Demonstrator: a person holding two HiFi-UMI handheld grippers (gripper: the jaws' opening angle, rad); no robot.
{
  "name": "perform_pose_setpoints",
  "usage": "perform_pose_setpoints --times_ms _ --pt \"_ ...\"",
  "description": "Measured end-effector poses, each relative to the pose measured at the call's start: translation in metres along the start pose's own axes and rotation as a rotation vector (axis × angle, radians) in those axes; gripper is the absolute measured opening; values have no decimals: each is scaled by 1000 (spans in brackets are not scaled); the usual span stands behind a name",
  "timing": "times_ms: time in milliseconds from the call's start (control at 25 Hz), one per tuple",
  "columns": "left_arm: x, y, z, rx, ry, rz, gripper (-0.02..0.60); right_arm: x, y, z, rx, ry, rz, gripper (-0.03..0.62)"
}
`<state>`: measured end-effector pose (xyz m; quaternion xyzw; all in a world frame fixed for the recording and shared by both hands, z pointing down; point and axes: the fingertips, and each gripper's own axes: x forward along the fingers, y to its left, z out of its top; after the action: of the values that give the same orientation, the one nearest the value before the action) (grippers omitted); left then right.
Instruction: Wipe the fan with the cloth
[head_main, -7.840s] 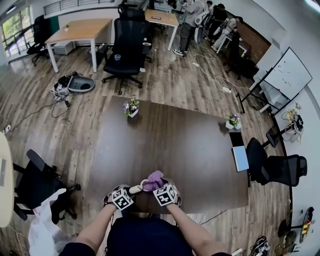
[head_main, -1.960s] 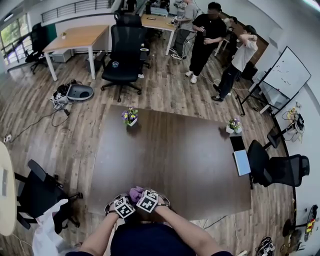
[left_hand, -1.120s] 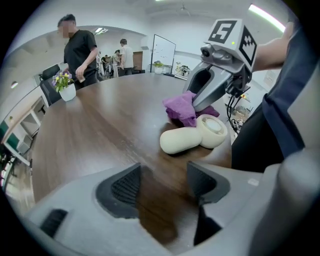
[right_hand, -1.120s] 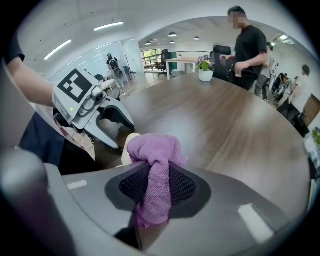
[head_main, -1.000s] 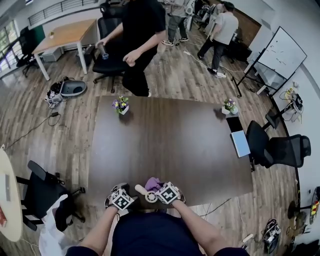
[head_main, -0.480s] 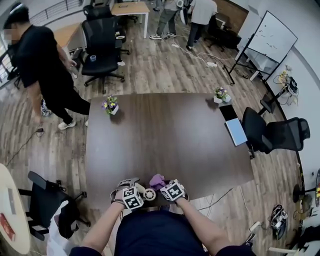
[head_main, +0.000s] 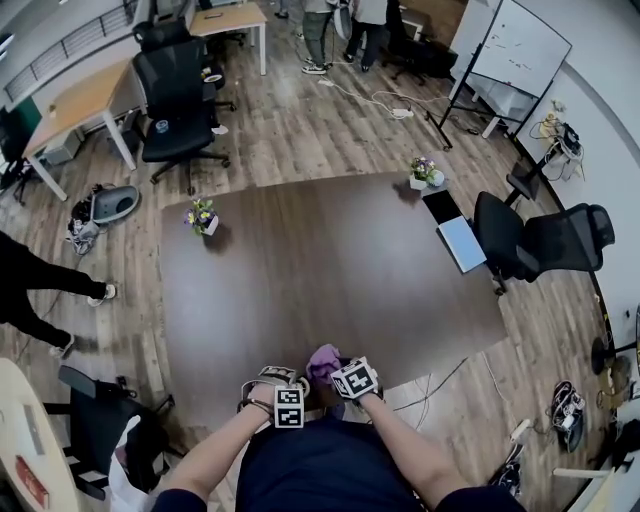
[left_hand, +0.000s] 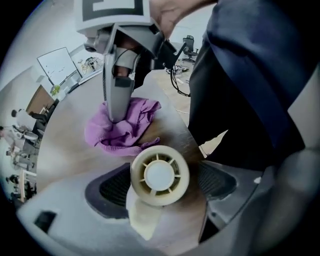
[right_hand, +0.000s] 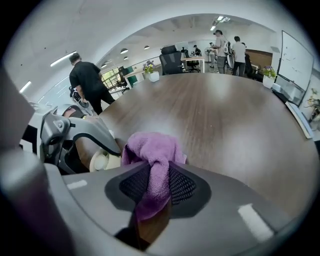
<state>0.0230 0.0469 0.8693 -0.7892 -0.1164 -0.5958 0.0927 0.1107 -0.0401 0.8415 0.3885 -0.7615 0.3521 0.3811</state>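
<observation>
Straddling the fan (left_hand: 160, 175), left gripper (left_hand: 165, 189) fingers (left_hand: 112, 192) gape wide, just narrowing slightly; right gripper (right_hand: 157, 189) fingers (right_hand: 186, 186) pinch the cloth (right_hand: 152, 147).

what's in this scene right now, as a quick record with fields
left claw: open wide, jaws just closing slightly, nothing gripped
fan: cream, lying on table between left claw's jaws
right claw: shut on cloth
cloth: purple, bunched, beside fan
table: dark wood

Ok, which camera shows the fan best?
The left gripper view: the fan sits centred, round grille facing the camera. The right gripper view shows only a sliver of it; in the head view I can't make it out.
</observation>
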Motion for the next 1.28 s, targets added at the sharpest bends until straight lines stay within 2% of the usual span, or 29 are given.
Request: perform_pose_setpoints --times_ms 240,560,720,800,920,1080,1160,1200,1280 --pt "11 2 2 23 25 -16 400 -4 1 -3 14 -9 -5 114" --pt "12 2 5 0 15 -53 379 -6 -2 -8 38 -12 -7 114" --pt "11 4 2 -59 -13 -23 379 -5 0 -10 53 -24 0 114" --pt "4 13 3 -152 -75 10 379 -6 -2 -9 65 -33 5 114" --pt "-20 31 5 -343 -231 63 379 -12 -3 -3 95 -86 22 112" --pt "-70 64 5 -694 -518 87 379 -26 -1 23 116 -188 44 112" --pt "-94 78 2 -841 -670 91 379 -36 5 43 97 -240 48 110" --pt "-105 82 1 -884 -728 93 379 -42 10 55 76 -272 51 110" --pt "-122 87 1 -924 -809 96 379 -60 19 82 6 -340 43 109"
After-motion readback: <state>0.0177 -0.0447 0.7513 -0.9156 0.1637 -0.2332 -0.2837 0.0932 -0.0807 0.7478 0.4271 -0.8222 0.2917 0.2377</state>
